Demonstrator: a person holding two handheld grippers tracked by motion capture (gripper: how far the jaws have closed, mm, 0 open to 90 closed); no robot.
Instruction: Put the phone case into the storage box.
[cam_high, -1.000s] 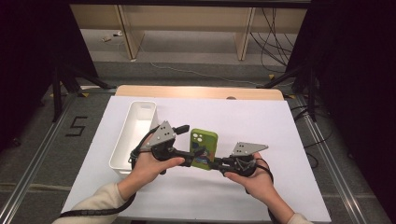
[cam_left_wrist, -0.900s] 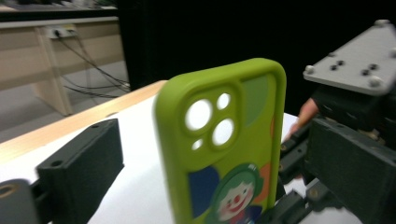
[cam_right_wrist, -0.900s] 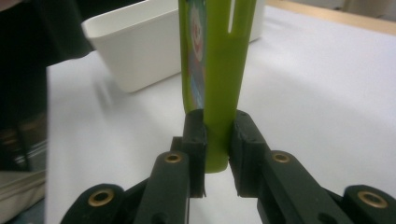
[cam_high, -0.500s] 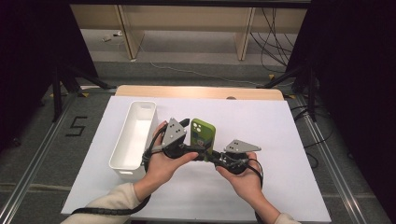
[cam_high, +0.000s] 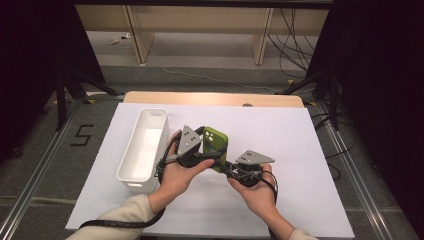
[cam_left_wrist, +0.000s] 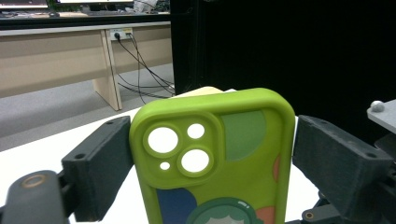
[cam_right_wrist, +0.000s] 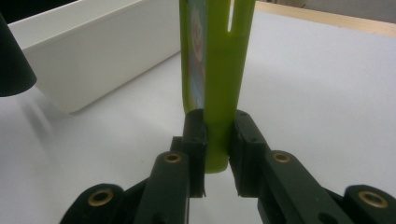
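**Hidden and cut-off parts around the phone case**

In the high view, the lower part of the green phone case (cam_high: 216, 148) is covered by the left gripper (cam_high: 200, 150) and the right gripper (cam_high: 231, 169), so the contact of the jaws with it cannot be made out there. In the left gripper view, the bottom of the case (cam_left_wrist: 219, 163) is cut off by the lower edge, and the round figure printed on it is seen only in part. In the right gripper view, the top of the case (cam_right_wrist: 217, 70) is cut off by the upper edge, and the white bin (cam_right_wrist: 88, 56) is cropped at the top and blurred. In the high view, both forearms are cut off at the bottom edge.
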